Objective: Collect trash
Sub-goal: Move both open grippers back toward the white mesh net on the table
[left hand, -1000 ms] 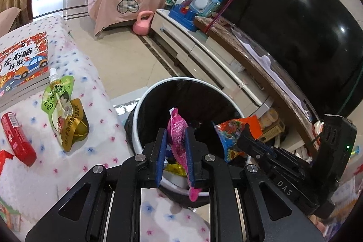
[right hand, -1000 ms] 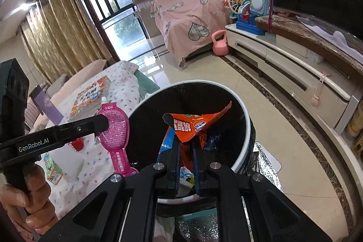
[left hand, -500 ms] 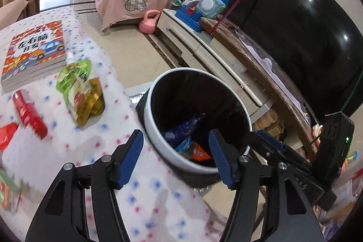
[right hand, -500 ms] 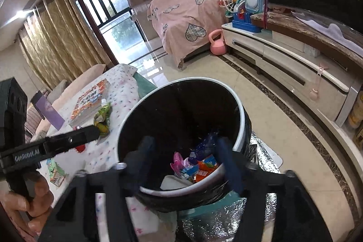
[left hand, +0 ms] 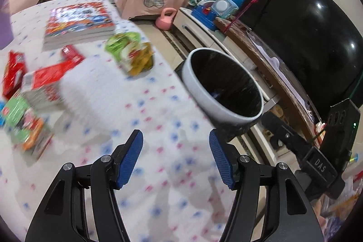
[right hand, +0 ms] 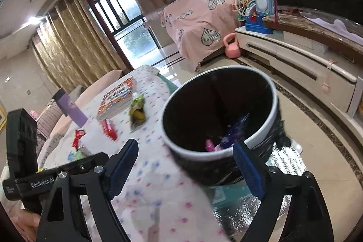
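Your table [left hand: 158, 106], under a white cloth with pink and blue dots, fills most of both views, and the bin [left hand: 221, 103] stands on the floor hard against its edge, white-rimmed with a black liner. In the right wrist view the bin [right hand: 217, 151] holds wrappers [right hand: 229, 135] at its bottom, pink and blue among them. Back from the bin on the table lies a stack of books [left hand: 79, 22]. Between the books and the bin, near the table edge, lies a green and yellow pouch [left hand: 131, 53], the closest piece of trash to the bin. Farther from the bin, on the far side of the pouch, sit red packets [left hand: 52, 69] and a green and orange wrapper [left hand: 22, 121], all blurred. Your left gripper [left hand: 175, 151] hangs over bare cloth just beside the bin, jaws spread wide with nothing between them. Your right gripper [right hand: 185, 160] is also spread wide and empty, one finger over the cloth, the other in front of the bin's near wall.
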The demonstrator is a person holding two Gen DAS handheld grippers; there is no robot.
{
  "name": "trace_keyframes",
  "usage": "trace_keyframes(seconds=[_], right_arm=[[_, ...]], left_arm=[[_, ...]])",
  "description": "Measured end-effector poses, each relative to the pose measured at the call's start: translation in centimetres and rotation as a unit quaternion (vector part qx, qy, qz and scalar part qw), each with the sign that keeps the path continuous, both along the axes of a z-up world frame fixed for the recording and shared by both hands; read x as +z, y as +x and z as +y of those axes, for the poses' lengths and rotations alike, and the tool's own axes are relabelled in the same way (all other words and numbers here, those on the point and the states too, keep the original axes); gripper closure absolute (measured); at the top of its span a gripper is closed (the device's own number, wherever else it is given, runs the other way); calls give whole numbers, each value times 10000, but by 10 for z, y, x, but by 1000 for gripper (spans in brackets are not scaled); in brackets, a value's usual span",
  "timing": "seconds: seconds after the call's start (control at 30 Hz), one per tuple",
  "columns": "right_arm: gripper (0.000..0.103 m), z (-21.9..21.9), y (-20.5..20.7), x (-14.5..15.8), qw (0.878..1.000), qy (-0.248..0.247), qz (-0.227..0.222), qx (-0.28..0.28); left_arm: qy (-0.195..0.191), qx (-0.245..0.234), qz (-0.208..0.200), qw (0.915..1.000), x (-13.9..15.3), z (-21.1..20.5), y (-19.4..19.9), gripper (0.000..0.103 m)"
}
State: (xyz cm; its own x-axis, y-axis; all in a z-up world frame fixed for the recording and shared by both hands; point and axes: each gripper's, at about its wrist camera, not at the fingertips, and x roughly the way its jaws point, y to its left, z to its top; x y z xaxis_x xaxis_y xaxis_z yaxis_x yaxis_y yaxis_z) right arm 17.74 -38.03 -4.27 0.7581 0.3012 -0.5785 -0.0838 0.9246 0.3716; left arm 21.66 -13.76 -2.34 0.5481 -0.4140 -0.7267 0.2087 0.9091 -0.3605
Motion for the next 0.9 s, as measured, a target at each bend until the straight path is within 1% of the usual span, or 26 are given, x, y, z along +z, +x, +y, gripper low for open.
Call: trace_keyframes(seconds=[0.13,0.43,0.57,0.83,0.9], right_arm=[[16,17,-5,-4,9999,53,32,149],[16,61,-10,-12,9982,9,112,596],[16,82,-12,-13,9967,-60,121,797],[16,116,-7,-16,9936,-105,154,1114],[16,124,-4,-18,9926,-115,178,1196]], left_arm=[[11,179,40,9998,-7,24,-16,41],[-60,657,186,9976,-19,74,-34,41],[-189,938,253,9951,-25,98,-43,41],[-275,1310,323,9905,-31,129,-45,41],[-290,1411,320,9891,-32,137,-44,40]])
